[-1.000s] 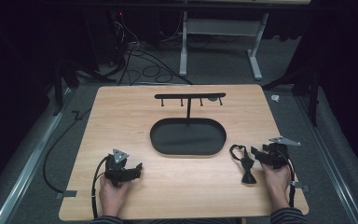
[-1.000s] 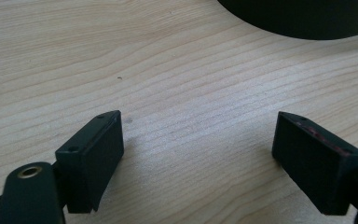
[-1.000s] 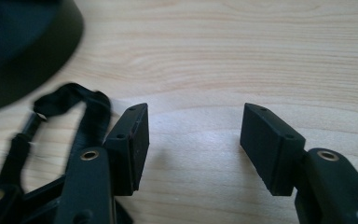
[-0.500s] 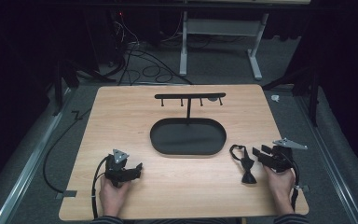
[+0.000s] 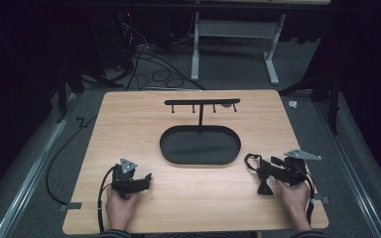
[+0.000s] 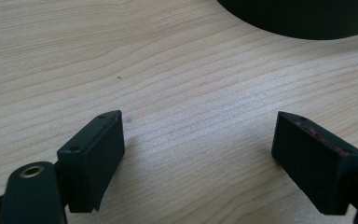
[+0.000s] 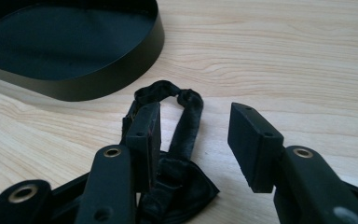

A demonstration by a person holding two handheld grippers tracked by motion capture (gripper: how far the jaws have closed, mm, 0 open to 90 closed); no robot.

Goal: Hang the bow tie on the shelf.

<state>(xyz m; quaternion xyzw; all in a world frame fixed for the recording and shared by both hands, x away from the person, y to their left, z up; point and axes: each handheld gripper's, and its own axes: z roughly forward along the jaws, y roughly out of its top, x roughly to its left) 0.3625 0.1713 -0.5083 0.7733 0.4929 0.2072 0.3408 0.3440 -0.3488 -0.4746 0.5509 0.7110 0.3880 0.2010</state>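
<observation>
The bow tie (image 7: 177,186) lies flat on the desk (image 5: 178,208), near the right front corner, just beside the black tray (image 5: 200,145). The right gripper (image 7: 193,135) sits low over it, fingers (image 7: 144,135) apart but just been closing in, the strap loop and knot between them, no pinch yet. The risk: the left finger sits on top of the fabric, so closing could catch only one strap, and the tie would dangle or slip away on the lift. The hook stand (image 5: 202,103) waits beyond the tray. The left gripper (image 6: 198,154) rests on bare wood, fingers wide apart, holding nothing.
</observation>
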